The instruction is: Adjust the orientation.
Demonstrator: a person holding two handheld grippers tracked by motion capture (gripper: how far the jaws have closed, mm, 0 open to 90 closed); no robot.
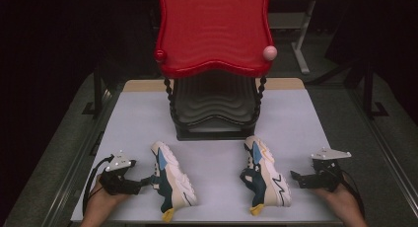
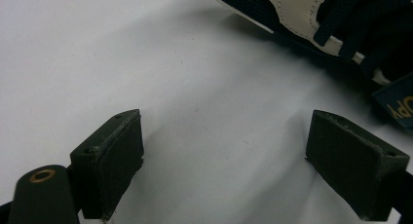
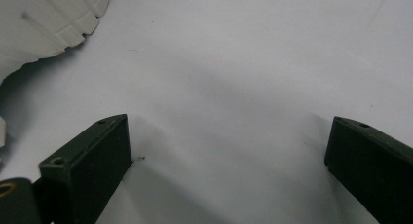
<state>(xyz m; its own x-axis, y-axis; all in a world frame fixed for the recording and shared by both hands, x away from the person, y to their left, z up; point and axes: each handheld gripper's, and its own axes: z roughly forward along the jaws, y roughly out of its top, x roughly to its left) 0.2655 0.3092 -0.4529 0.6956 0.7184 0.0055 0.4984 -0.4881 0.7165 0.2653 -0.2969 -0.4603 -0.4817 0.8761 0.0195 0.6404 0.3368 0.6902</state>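
Left gripper (image 1: 148, 181), lower left: matte black jaws apart, empty, beside left sneaker (image 1: 173, 180). Right gripper (image 1: 295, 176), lower right: likewise agape, near chunky-soled right sneaker (image 1: 263, 176).

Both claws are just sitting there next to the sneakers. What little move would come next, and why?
Probably the left claw eases forward onto the left sneaker and closes. Its jaws stand open with bare table between them, and the sneaker's laced side lies just ahead in the left gripper view. The right claw is also open, a gap away from the right sneaker.
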